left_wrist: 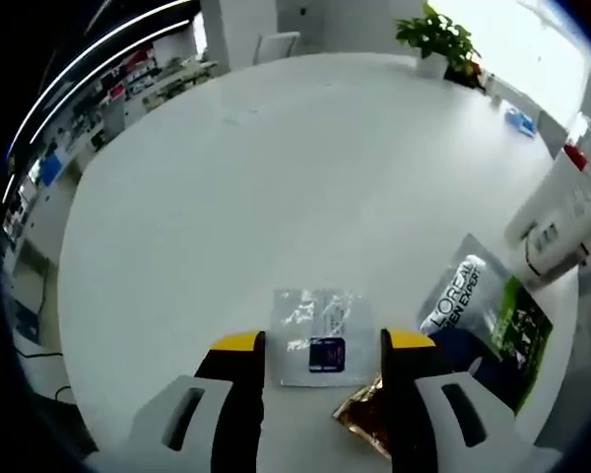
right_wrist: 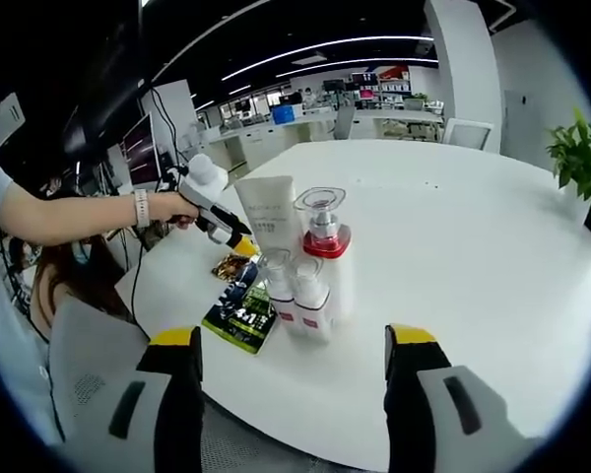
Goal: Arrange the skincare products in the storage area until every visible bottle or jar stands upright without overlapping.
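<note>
Just ahead of the yellow-tipped left gripper [left_wrist: 322, 347] lies a clear packet [left_wrist: 315, 340] with a dark blue square. By its right jaw is a shiny gold sachet [left_wrist: 362, 419]. Ahead of the right gripper [right_wrist: 293, 350] stand white bottles [right_wrist: 297, 301], one with a red collar [right_wrist: 326, 246].

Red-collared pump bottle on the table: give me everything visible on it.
The pump bottle stands upright on the white round table, the tallest item in a tight cluster. It has a clear domed cap over a silver pump head, a glossy red collar below that, and a white body that looks like plastic. A white tube stands against its left side, and two smaller clear-capped white bottles stand directly in front, hiding most of its body. Neither gripper touches it.
</note>
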Demonstrator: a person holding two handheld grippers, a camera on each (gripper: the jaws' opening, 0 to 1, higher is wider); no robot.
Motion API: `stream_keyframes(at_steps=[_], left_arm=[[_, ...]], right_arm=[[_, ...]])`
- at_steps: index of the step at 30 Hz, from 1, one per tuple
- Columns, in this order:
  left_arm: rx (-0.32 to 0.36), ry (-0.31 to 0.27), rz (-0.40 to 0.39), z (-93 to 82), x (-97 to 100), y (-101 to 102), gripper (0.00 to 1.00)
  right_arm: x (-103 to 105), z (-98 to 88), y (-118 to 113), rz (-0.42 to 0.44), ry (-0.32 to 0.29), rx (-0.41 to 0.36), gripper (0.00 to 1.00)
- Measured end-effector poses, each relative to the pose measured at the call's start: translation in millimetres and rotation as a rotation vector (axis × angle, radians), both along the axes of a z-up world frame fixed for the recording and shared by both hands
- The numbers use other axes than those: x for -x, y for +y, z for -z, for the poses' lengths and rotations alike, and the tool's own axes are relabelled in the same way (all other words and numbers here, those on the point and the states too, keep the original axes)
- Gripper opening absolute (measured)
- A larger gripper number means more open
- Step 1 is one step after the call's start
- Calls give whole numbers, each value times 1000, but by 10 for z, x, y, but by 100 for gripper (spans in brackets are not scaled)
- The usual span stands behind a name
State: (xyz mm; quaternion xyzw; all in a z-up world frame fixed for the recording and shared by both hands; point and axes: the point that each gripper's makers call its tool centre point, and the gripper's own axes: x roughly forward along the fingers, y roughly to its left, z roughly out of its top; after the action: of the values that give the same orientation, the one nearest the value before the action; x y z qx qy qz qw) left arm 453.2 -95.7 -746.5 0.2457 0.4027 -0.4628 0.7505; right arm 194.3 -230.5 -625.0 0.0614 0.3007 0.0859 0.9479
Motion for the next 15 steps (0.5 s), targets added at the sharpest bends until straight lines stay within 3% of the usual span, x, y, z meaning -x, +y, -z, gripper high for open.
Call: stream_keyframes(at_steps=[15], left_arm=[[-19, -38, 8, -61, -39, 96, 37]], right_arm=[[-7, -36, -10, 7, -16, -9, 79]])
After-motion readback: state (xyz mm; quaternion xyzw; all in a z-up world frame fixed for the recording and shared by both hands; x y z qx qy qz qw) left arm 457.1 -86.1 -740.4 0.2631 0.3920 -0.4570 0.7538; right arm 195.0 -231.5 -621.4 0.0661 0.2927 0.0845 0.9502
